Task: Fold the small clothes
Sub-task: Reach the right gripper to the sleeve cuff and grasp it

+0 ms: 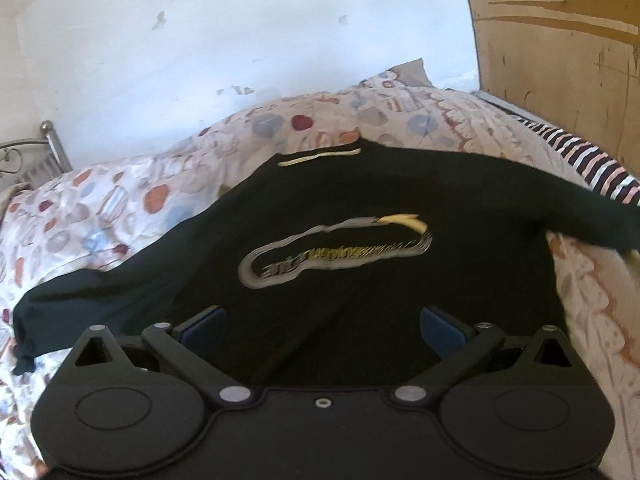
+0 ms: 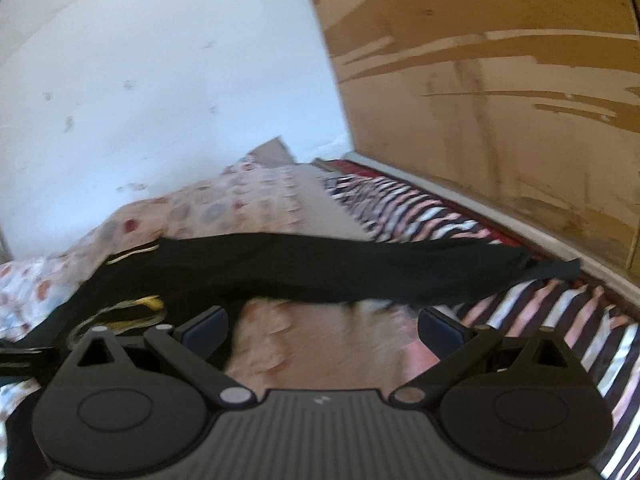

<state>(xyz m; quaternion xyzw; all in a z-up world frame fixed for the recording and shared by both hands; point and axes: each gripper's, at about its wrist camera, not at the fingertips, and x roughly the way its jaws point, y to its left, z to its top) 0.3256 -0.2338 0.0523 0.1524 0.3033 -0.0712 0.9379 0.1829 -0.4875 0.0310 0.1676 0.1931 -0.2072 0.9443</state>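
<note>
One black long-sleeved shirt (image 1: 360, 280) lies spread face-up on the patterned bedsheet (image 1: 100, 216), collar toward the wall, with a grey-and-yellow printed logo (image 1: 336, 248) on its chest. Both sleeves are stretched sideways, and the right sleeve (image 2: 360, 268) runs out over a striped garment (image 2: 540, 320) lying just beside the wooden panel (image 2: 500, 100).

Neither tool grips anything. The left gripper (image 1: 322, 326) hovers over the shirt's lower body with its blue-padded fingers spread wide apart and nothing between them. The right gripper (image 2: 322, 328) is likewise splayed and empty, poised near the sheet just below the outstretched sleeve.

Likely trouble comes from that overlap: a pinch on the sleeve could catch the striped cloth beneath and drag both together, spoiling the fold. A shallow pinch on thin knit might also slip free midway, leaving the sleeve crumpled. The soft, uneven bedding could let the shirt's body shift or bunch if one side is pulled while the other lies unheld. Both views are blurred, so exact edges are hard to judge.
</note>
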